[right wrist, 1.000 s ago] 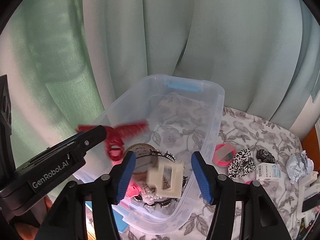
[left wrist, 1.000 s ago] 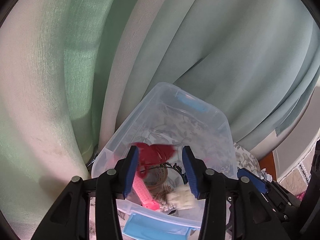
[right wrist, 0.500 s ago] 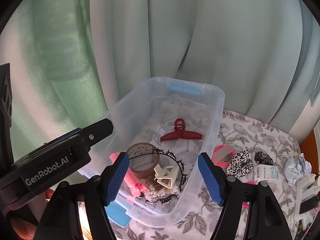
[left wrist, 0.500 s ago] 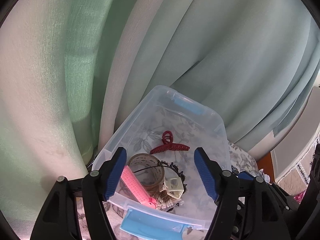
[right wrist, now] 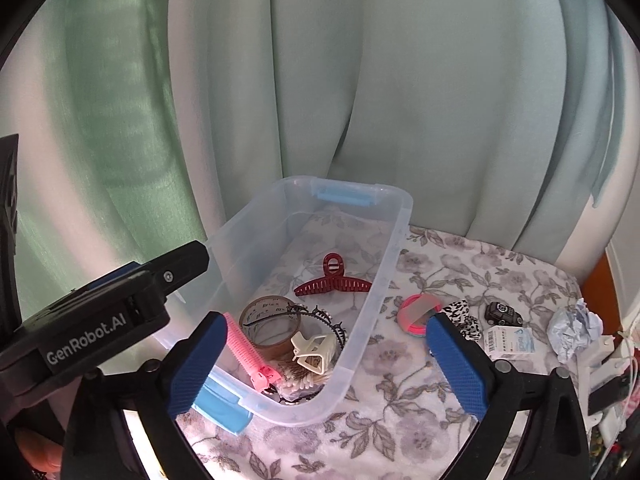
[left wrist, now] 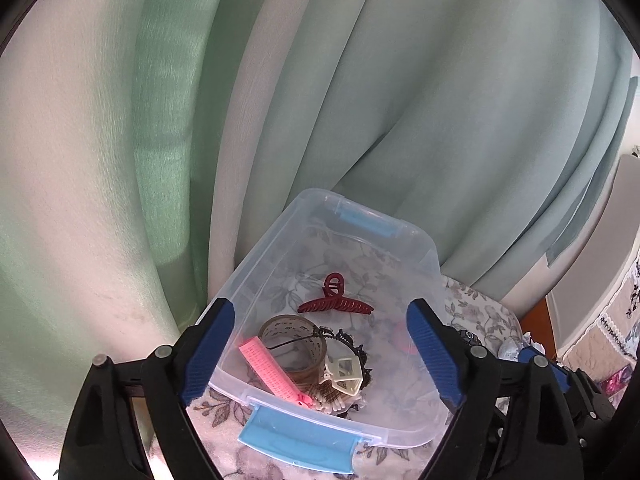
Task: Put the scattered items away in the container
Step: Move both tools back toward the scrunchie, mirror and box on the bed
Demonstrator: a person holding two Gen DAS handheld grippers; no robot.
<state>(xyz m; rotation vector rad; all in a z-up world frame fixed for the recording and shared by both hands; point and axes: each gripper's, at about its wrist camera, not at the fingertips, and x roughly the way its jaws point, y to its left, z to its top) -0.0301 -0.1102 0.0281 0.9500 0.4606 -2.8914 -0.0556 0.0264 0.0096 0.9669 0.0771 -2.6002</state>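
Note:
A clear plastic bin [left wrist: 432,258] [right wrist: 394,256] with blue latches stands on the floral cloth. In it lie a dark red claw clip [left wrist: 335,304] [right wrist: 332,285], a cream claw clip [left wrist: 346,372] [right wrist: 314,354], a tape roll [left wrist: 294,344] [right wrist: 269,326], a pink clip [left wrist: 272,372] [right wrist: 246,354] and a black headband [right wrist: 324,318]. My left gripper [left wrist: 318,354] is open and empty above the bin's near end. My right gripper [right wrist: 326,364] is open and empty above the bin's near right corner.
On the cloth right of the bin lie a pink round mirror [right wrist: 419,314], a black-and-white scrunchie [right wrist: 462,316], a small black toy car [right wrist: 502,313], a white packet [right wrist: 508,342] and crumpled paper [right wrist: 574,330]. Pale green curtains hang behind. The left gripper's body [right wrist: 100,320] sits left of the bin.
Both grippers opened and dropped their clips: the red claw clip and the cream claw clip now lie in the bin. Both grippers have since drawn back and up a little.

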